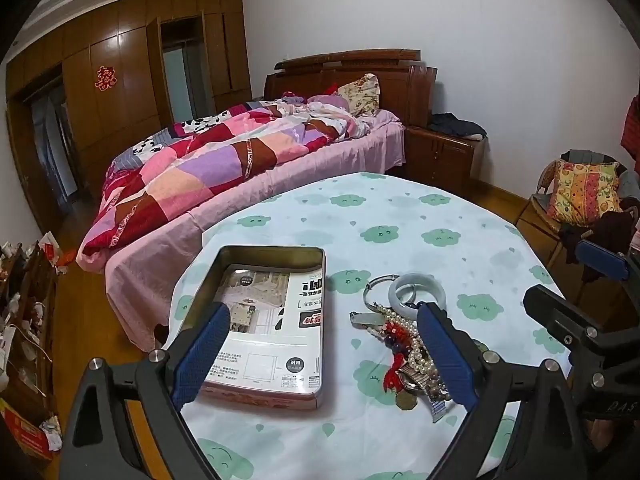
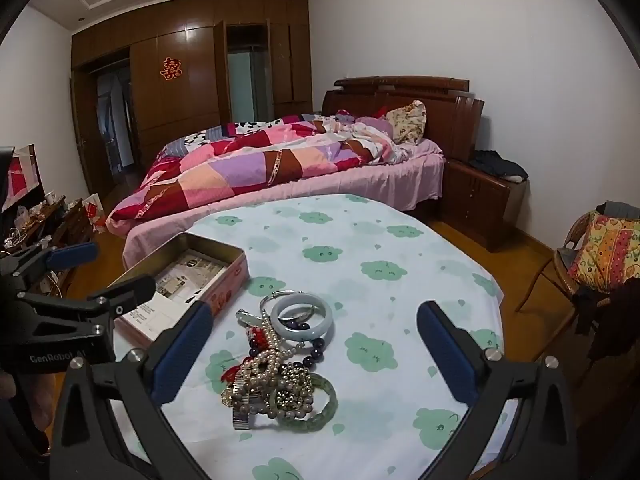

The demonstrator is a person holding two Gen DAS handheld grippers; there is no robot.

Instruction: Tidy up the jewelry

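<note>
Presently, item one: jewelry pile [image 2: 276, 364], a tangled heap on the cloud-print tablecloth [image 2: 380, 240], just right of the open tin box [image 2: 224, 258]. Contents legible: a pale jade bangle [image 2: 302, 317] at the pile's twelve o'clock end, a silver hoop [image 2: 276, 298] behind it, pearl strands [image 2: 266, 354] through the middle, a green bead bracelet [image 2: 316, 412] at five o'clock, a metal watch band [image 2: 242, 412] at seven o'clock. The heap's long axis runs twelve to six, straight away from the viewer.

Item two: right gripper [image 2: 314, 354], jaws spread wide, nothing between the pads, hanging above the table. The pile lies between its fingers, nearer the left one, from ten o'clock round to six. This gripper is judged the closer and better lined up for a first pick.

Item three: left gripper [image 1: 320, 352], likewise spread and empty, over the tin box; the pile sits at its three o'clock, partly behind its right finger [image 1: 444, 352].

Item four: tin box, lidless, a printed sheet [image 1: 264, 312] lying flat inside; no jewelry in it yet.

Not determinable: how the strands interlock, what the red tassel [image 1: 394, 372] belongs to, and the near corner of the box, which the left gripper covers in both views.
</note>
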